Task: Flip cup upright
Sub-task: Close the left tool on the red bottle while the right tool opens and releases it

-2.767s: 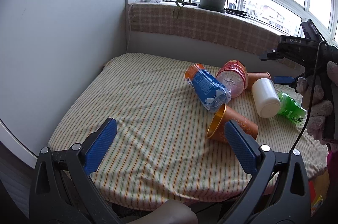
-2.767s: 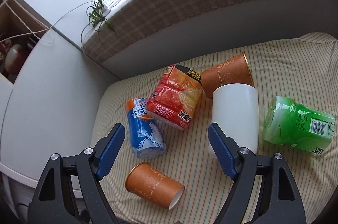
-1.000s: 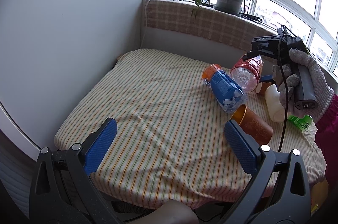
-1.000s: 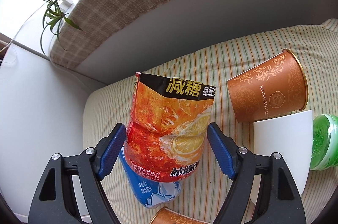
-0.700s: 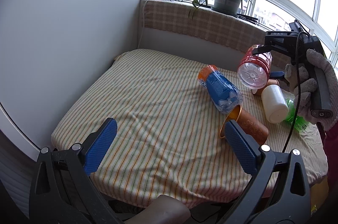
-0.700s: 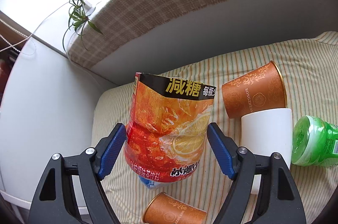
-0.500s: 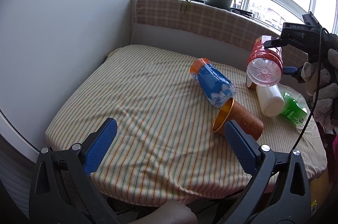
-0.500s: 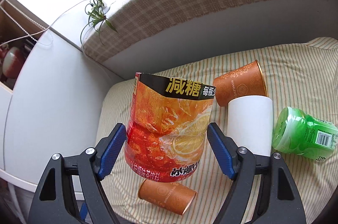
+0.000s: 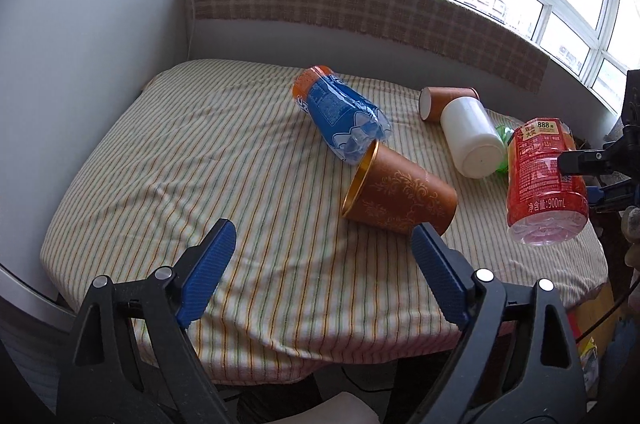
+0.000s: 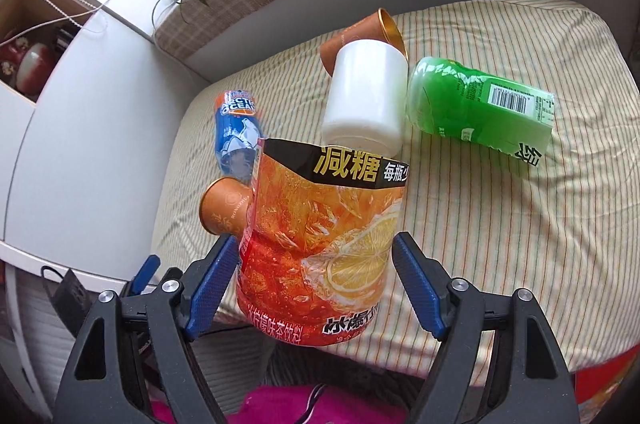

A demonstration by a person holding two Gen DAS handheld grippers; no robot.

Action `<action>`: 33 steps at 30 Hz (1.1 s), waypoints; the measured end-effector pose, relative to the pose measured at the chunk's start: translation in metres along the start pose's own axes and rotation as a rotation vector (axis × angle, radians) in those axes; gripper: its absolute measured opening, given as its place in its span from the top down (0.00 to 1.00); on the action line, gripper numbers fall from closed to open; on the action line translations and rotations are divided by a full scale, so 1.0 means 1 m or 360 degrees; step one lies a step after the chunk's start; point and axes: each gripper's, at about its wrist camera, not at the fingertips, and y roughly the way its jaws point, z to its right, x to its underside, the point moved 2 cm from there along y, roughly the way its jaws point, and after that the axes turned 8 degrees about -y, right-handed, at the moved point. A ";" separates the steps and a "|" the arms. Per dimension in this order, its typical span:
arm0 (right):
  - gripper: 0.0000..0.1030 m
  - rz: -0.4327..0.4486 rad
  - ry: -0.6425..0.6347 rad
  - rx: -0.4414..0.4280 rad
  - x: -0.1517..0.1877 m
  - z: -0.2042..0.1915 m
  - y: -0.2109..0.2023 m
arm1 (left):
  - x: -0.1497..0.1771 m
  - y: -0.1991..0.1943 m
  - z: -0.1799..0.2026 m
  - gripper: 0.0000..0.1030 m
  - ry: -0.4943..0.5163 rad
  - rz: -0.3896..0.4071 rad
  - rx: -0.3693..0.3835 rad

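Red and orange plastic tea cup, cut from a drink bottle, pinched between the blue pads of the right gripper and held in the air just above the near right corner of the bed, clear of the striped cover. Seen from the left wrist view, same red cup roughly vertical, closed ribbed base at the bottom and cut rim at the top, so apparently turned upright already but not yet set down. Left gripper spread wide and empty, hovering over the near edge of the bed. Directly ahead of it, a brown paper cup on its side near the middle of the bed, gold rim touching a blue cut-bottle cup, also on its side. Toward the far right corner, a second brown paper cup and a white cup lying down and touching, with a green cut-bottle cup on its side just beside the white one. Judged progress: early, one cup lifted and turned, placing still to come, five others still lying down.
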 end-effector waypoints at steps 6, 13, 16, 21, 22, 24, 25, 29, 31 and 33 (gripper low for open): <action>0.24 -0.0002 0.0035 -0.0026 0.026 0.011 -0.002 | 0.008 0.019 0.021 0.32 0.0135 -0.0031 -0.0017; 0.24 -0.0025 0.0036 -0.0047 0.033 0.012 0.008 | 0.008 0.043 0.034 0.50 0.0238 -0.0079 -0.0023; 0.24 -0.0028 0.0029 -0.0048 0.035 0.010 0.012 | 0.004 0.054 0.042 0.53 0.0266 -0.0097 -0.0013; 0.24 -0.0031 0.0034 -0.0059 0.038 0.010 0.021 | -0.003 0.068 0.055 0.53 0.0332 -0.0105 0.0012; 0.24 -0.0032 0.0037 -0.0064 0.039 0.010 0.022 | -0.004 0.071 0.057 0.54 0.0341 -0.0105 0.0020; 0.24 -0.0033 0.0032 -0.0067 0.038 0.010 0.025 | -0.007 0.077 0.062 0.53 0.0350 -0.0114 0.0029; 0.24 -0.0030 0.0028 -0.0063 0.038 0.011 0.025 | -0.008 0.080 0.064 0.53 0.0355 -0.0119 0.0033; 0.24 -0.0021 0.0030 -0.0062 0.038 0.012 0.027 | -0.012 0.092 0.076 0.53 0.0390 -0.0116 0.0024; 0.24 -0.0015 0.0029 -0.0065 0.039 0.013 0.027 | -0.014 0.098 0.081 0.53 0.0399 -0.0115 0.0018; 0.24 -0.0007 0.0026 -0.0064 0.039 0.012 0.027 | -0.017 0.105 0.085 0.53 0.0397 -0.0116 0.0010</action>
